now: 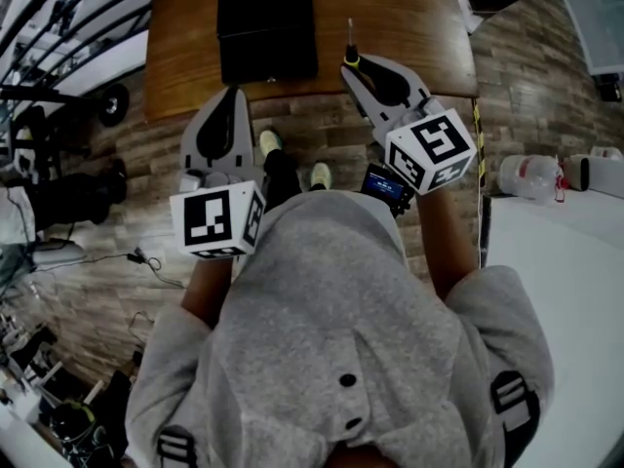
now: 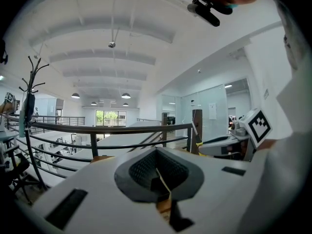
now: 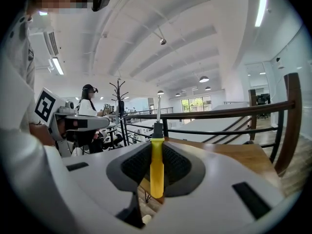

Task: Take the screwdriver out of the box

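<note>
A closed black box (image 1: 267, 34) lies on the wooden table (image 1: 409, 18) at the top of the head view. The screwdriver (image 1: 350, 49) has a yellow handle, a black collar and a thin metal shaft. It stands upright between the jaws of my right gripper (image 1: 353, 66), just right of the box, over the table's near edge. In the right gripper view the yellow handle of the screwdriver (image 3: 156, 165) is clamped between the pads of the right gripper (image 3: 157, 152). My left gripper (image 1: 232, 96) hangs before the table's near edge, left of the box. In its own view the left gripper (image 2: 158, 172) has its jaws together and holds nothing.
A white table (image 1: 556, 261) stands at the right with a plastic jug (image 1: 531, 176) on the plank floor beside it. A dark railing (image 3: 219, 113) and a coat rack (image 2: 30, 106) stand beyond the table. Another person (image 3: 88, 104) sits further off.
</note>
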A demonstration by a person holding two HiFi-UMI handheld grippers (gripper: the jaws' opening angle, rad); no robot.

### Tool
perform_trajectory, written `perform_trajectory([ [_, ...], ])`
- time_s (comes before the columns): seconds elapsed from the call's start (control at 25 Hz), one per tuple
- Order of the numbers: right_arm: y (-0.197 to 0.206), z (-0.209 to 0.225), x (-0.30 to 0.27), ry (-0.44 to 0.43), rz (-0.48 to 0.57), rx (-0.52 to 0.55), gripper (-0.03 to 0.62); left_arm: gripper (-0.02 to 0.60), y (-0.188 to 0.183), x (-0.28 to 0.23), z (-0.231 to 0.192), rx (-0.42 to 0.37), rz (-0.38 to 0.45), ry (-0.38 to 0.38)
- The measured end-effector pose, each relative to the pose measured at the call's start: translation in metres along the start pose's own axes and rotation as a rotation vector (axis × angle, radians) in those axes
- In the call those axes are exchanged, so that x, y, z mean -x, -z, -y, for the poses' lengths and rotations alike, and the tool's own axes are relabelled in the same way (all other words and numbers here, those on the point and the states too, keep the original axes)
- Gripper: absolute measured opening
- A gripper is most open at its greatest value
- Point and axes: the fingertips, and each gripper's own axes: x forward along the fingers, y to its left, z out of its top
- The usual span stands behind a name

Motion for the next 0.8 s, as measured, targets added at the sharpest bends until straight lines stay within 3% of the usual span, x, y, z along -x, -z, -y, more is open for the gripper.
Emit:
perform_trajectory([
  [0.8,-0.026,-0.015,0.016,0.045,0.063,-0.004,0.081,0.012,-0.019,0.010,0.003,-0.016,0.028,0.050],
])
